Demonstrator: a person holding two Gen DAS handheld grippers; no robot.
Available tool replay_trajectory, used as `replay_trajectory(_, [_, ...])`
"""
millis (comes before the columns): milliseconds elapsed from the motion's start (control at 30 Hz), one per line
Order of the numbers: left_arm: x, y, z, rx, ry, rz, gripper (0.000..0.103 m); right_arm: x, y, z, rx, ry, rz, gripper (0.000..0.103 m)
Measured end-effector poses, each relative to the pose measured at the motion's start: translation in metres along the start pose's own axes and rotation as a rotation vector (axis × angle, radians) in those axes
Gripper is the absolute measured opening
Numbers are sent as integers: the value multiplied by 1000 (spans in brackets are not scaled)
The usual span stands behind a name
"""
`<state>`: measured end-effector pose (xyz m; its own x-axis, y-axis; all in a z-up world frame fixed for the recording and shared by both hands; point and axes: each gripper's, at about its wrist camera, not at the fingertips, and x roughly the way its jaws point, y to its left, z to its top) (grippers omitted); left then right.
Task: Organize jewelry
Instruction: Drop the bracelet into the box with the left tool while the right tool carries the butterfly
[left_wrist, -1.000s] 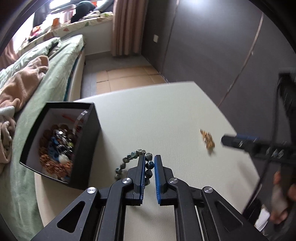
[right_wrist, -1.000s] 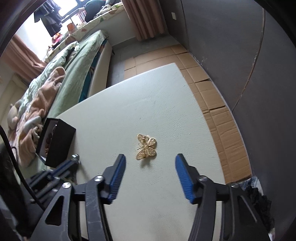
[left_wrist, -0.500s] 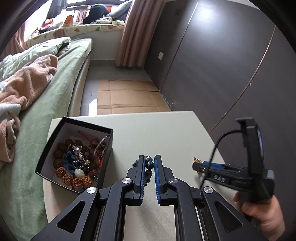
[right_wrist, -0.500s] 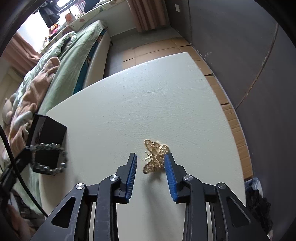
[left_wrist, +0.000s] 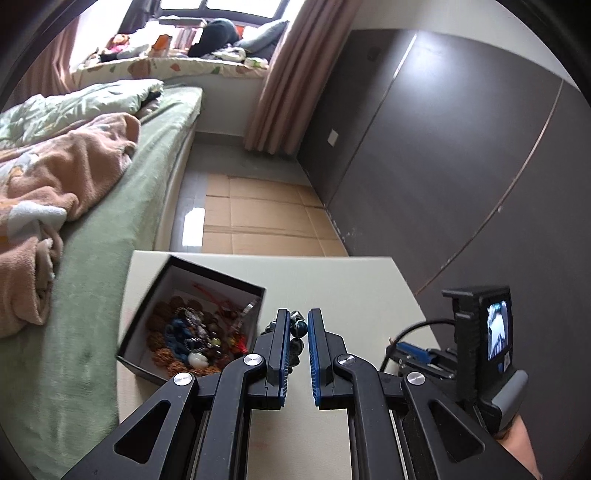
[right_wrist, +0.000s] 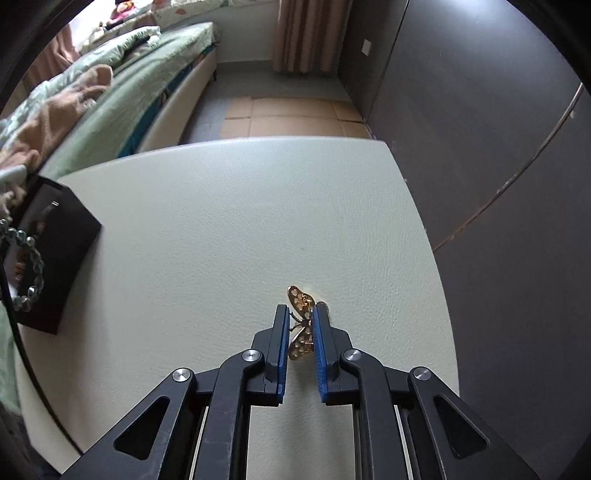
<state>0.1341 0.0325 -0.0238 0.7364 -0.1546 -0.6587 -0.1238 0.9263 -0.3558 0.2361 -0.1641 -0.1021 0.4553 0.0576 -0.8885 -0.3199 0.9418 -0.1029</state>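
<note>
— Pale, leathery-looking top on that desk (right_wrist: 229, 229), isn't it? It fills most of the room between the green bed (left_wrist: 92, 314) and the dark wall panels (left_wrist: 461, 166).

— Yes, and the black box (left_wrist: 255, 295) sits at its left edge, on the bed side, open and heaped with beads and trinkets.

— What's the left gripper (left_wrist: 295, 325) got?

— Its jaws are nearly together, pinched on a bracelet of dark blue-green beads (left_wrist: 298, 328). From the other side you can see the loop (right_wrist: 27, 273) hanging free in front of the box, clear of the desk top.

— And the right gripper (right_wrist: 300, 325)?

— Its jaws have just been closing, and now the blue pads (right_wrist: 282, 343) press on the gold butterfly brooch (right_wrist: 301, 306) from both sides. The brooch stands on edge between them, one wing poking out past the fingertips, towards the right edge of the desk and well apart from the box.

— Is it off the surface?

— I can't tell; its lower wing is right down by the desk.
</note>
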Motion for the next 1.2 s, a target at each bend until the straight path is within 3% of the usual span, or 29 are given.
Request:
replay_trajectory(100, [-9, 10, 5, -22, -24, 1, 10, -11, 2, -1, 4, -33, 13, 13])
replay_trajectory(333, [-21, 35, 17, -75, -62, 18, 10, -32, 12, 2, 42, -97, 134, 13])
replay_trajectory(667, [-12, 59, 28, -130, -63, 19, 10, -38, 33, 12, 67, -141, 266, 13])
replay_trajectory(1033, [19, 48, 33, -108, 2, -57, 10, -25, 52, 22, 68, -125, 298, 14])
replay_trajectory(1167, [37, 62, 33, -169, 71, -56, 12, -22, 52, 25, 75, -120, 301, 14])
replay_trajectory(1200, [40, 68, 33, -198, 91, -57, 18, -21, 52, 26, 76, -118, 301, 14])
